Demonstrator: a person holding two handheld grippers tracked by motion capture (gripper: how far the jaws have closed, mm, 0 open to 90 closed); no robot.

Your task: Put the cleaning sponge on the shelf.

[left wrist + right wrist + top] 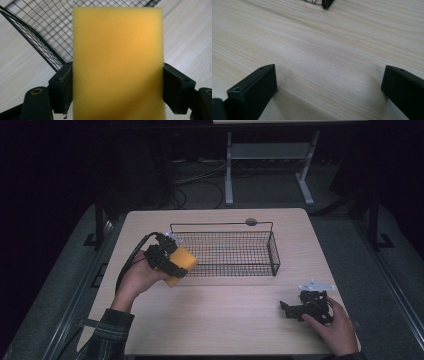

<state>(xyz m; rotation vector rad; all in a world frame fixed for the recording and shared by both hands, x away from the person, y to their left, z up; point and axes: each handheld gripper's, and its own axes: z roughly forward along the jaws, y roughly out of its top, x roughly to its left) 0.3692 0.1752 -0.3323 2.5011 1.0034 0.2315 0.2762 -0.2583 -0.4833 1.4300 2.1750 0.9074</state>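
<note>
A yellow sponge block (182,264) hangs in my left gripper (172,262) at the near left corner of a black wire basket (272,251). In the left gripper view the sponge (117,62) stands upright between the two black pads (62,87), which press on its sides, with the basket's mesh (45,32) behind it. My right gripper (289,309) rests low on the table at the near right, a hand around it. In the right gripper view its jaws stand wide apart over bare wood, its fingers (254,87) holding nothing.
The light wooden table (220,320) has a round grommet (251,222) at its far edge behind the basket. A corner of the basket (325,3) sits ahead of the right gripper. White stand legs (229,170) are on the floor beyond the table.
</note>
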